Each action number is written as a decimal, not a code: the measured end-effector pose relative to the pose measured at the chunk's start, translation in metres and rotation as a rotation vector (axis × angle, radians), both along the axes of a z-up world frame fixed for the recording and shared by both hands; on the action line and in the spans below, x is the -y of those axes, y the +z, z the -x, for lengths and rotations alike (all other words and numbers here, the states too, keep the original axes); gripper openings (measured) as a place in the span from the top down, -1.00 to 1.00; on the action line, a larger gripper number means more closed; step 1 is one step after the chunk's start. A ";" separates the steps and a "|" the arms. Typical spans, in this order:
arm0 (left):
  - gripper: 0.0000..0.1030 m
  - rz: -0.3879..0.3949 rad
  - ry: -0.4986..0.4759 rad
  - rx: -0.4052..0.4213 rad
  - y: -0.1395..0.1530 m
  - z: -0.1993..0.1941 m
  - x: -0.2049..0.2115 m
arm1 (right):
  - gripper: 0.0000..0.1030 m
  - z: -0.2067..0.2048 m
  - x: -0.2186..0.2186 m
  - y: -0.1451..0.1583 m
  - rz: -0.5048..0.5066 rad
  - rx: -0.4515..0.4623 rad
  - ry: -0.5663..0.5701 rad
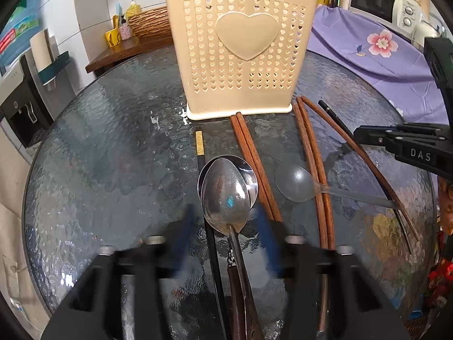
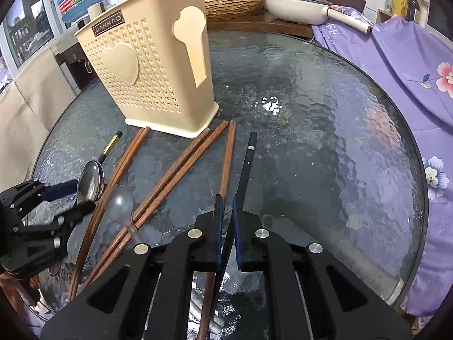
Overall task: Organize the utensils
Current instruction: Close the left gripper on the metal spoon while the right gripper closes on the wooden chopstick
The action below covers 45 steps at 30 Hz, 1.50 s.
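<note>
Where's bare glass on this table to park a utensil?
Free: the wide stretch right of the black chopstick out to the purple cloth, and the glass left of the gold-banded chopstick. Crowded: in front of the cream holder, where wooden chopsticks and spoons lie together.

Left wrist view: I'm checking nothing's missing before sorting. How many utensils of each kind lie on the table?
Brown wooden chopsticks: 5
Black chopsticks: 2
Metal spoons: 2
Clear plastic spoon: 1
Total: 10
</note>
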<state>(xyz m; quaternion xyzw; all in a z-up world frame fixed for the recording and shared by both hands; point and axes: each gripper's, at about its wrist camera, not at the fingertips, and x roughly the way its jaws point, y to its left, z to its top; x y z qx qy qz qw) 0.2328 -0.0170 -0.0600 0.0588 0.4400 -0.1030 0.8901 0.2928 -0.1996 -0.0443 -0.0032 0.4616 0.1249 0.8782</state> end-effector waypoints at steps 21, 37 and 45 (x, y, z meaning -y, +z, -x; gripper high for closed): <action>-0.34 0.007 0.020 0.044 0.006 0.011 -0.010 | 0.38 -0.030 -0.018 -0.004 0.037 0.011 0.044; -0.34 0.007 0.019 0.036 0.004 0.014 -0.013 | 0.52 -0.060 -0.025 -0.013 0.104 -0.022 0.113; -0.27 -0.005 0.017 0.023 0.002 0.009 -0.009 | 0.80 -0.068 -0.022 -0.012 0.116 -0.073 0.097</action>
